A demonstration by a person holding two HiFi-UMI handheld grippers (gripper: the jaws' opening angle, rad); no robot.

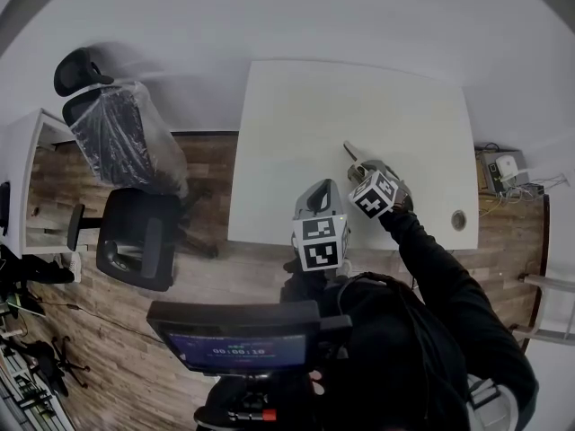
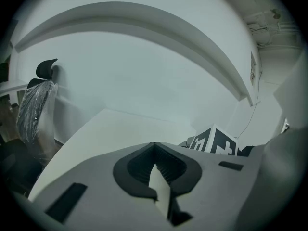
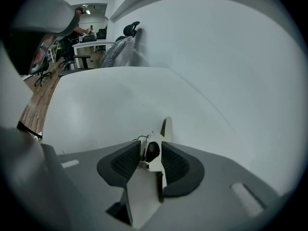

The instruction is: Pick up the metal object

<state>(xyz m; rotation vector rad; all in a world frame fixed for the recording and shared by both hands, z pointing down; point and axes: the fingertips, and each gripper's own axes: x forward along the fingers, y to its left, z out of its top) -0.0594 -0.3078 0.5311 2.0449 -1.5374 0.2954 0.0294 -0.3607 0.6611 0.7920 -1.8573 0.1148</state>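
The right gripper is low over the white bench, toward its right near part, and its two dark pads are closed on the metal object, a pale, shiny piece whose pointed end sticks out past the jaws and lies on the bench. The left gripper is held up by the bench's near edge, its jaws drawn together with nothing between them.

The metal object is a pale, shiny, flat piece with a dark round spot near its middle and a narrow pointed end. It stands on edge between the right claw's pads, touching both, with its point jutting forward beyond the tips.
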